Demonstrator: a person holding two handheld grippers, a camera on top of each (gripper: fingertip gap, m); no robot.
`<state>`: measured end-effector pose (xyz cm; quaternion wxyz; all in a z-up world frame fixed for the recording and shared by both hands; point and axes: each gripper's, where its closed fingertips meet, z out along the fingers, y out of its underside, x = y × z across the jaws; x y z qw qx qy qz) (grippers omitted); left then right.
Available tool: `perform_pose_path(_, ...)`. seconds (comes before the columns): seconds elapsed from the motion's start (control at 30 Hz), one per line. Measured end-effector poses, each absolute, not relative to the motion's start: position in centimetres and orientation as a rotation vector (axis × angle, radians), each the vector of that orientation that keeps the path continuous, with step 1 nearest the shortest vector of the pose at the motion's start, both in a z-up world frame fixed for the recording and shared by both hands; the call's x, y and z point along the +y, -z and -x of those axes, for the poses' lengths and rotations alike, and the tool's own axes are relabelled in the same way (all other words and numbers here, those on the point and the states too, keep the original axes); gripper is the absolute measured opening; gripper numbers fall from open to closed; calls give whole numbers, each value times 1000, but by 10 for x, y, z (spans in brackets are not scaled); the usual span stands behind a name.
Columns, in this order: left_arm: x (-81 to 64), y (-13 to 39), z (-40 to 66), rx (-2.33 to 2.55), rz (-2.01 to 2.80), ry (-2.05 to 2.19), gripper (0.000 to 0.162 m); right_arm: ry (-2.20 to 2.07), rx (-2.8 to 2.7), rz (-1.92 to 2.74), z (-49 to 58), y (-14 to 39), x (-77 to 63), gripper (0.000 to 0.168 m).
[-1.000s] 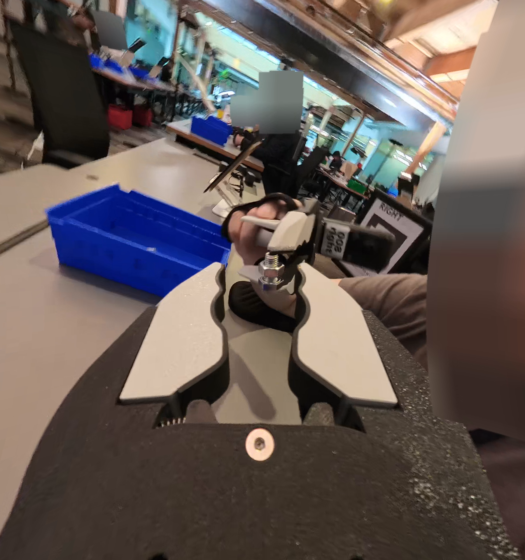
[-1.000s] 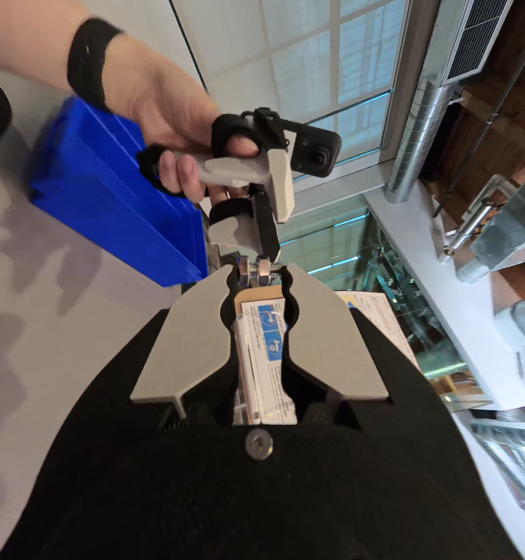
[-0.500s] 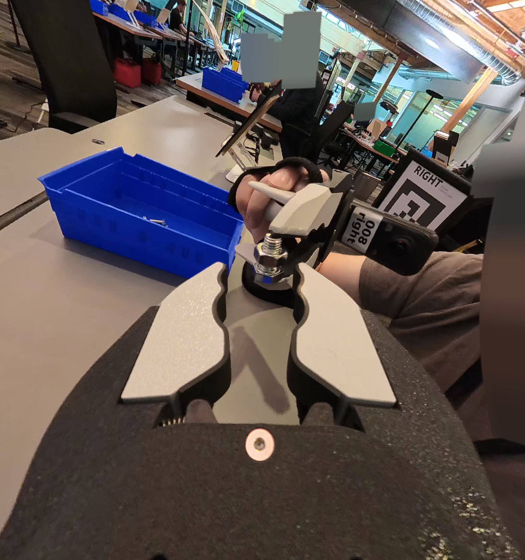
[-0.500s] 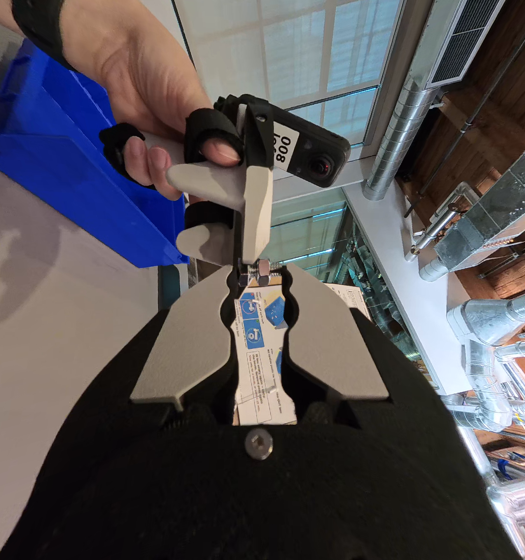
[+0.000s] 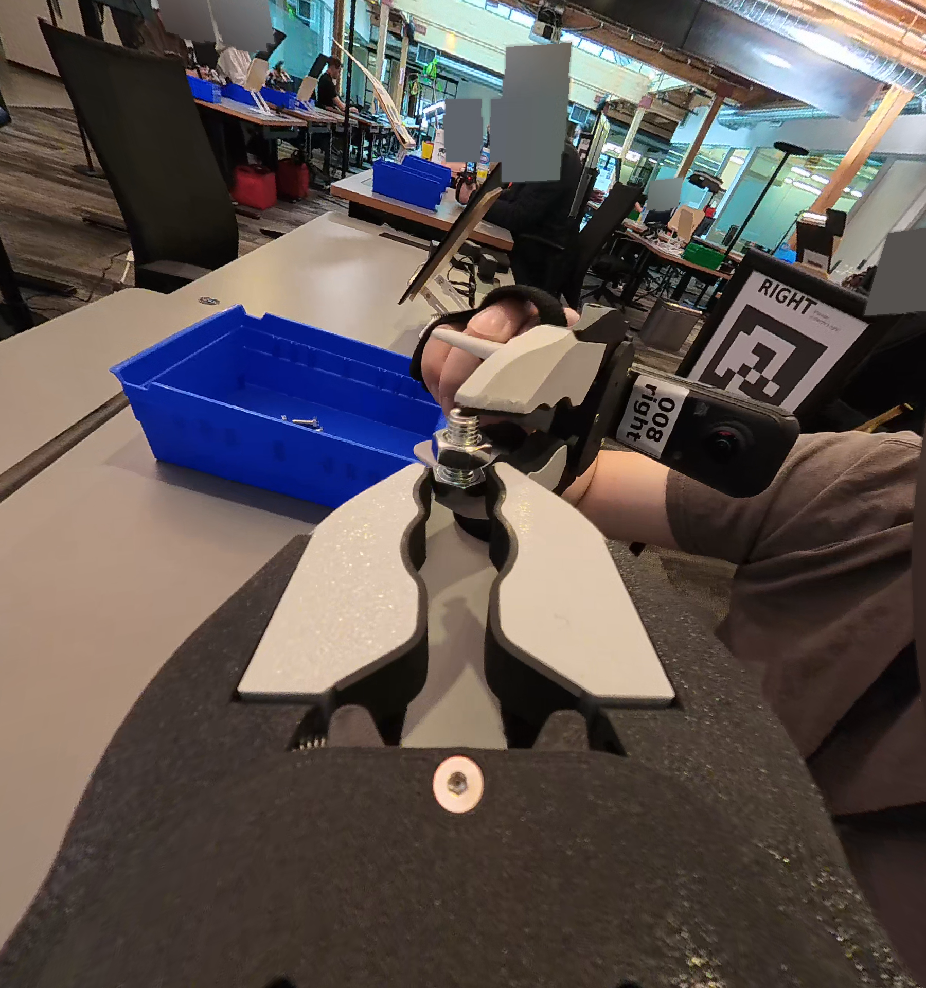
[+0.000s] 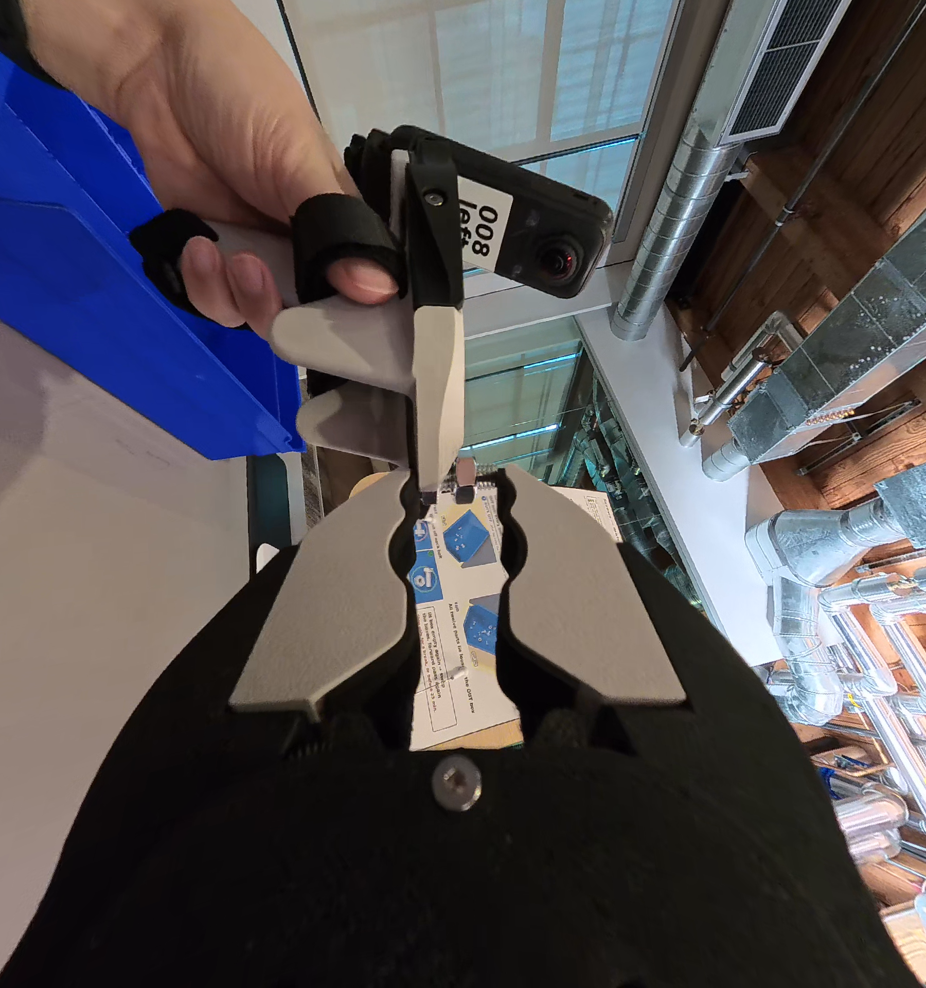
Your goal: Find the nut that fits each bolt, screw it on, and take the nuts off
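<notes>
Bolt [image 5: 458, 427] and nut [image 5: 460, 445] being worked between two grippers, above the table [image 5: 76, 561].

Left gripper [image 5: 458, 484] is pinching the bolt head; right gripper [image 6: 458, 489] is clamping the nut, partway along the thread. Unscrewing probably remains. Left view is showing small hardware lying in the blue bin [image 5: 225, 427]; right view is showing an instruction sheet [image 6: 450, 615] instead.

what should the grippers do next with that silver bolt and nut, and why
Probably keep twisting the silver hex nut along the threaded silver bolt. The left gripper pinches the bolt's lower end, the right gripper clamps the nut, and bare thread still shows above it. Which way to turn is unclear.
</notes>
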<state>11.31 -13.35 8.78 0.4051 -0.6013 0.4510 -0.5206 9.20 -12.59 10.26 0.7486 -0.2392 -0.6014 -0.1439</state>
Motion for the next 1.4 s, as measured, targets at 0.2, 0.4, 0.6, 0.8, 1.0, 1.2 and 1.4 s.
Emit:
perform_pose_path(0.2,-131,-89,-113,1140,1495,1261,18,316,-1292,526,-92,-104,-124,29)
perform_pose_path(0.4,-122,-99,-100,1080,1483,1273,18,202,-1300,574,-96,-106,-121,35)
perform_pose_path(0.6,-110,-104,-91,1037,1443,1204,18,-185,-1410,766,-98,-94,-117,36)
perform_pose_path(0.8,-103,-91,-101,1081,1414,1021,18,-886,-1261,1170,-106,-108,-107,29)
perform_pose_path(1.0,-114,-87,-112,1132,1399,1023,18,-1053,-1173,1216,-106,-117,-108,19)
perform_pose_path(1.2,-120,-88,-115,1155,1392,1027,18,-1127,-1190,1199,-99,-115,-116,15)
perform_pose_path(1.4,-122,-84,-118,1176,1399,1026,18,-1142,-1229,1202,-98,-111,-119,10)
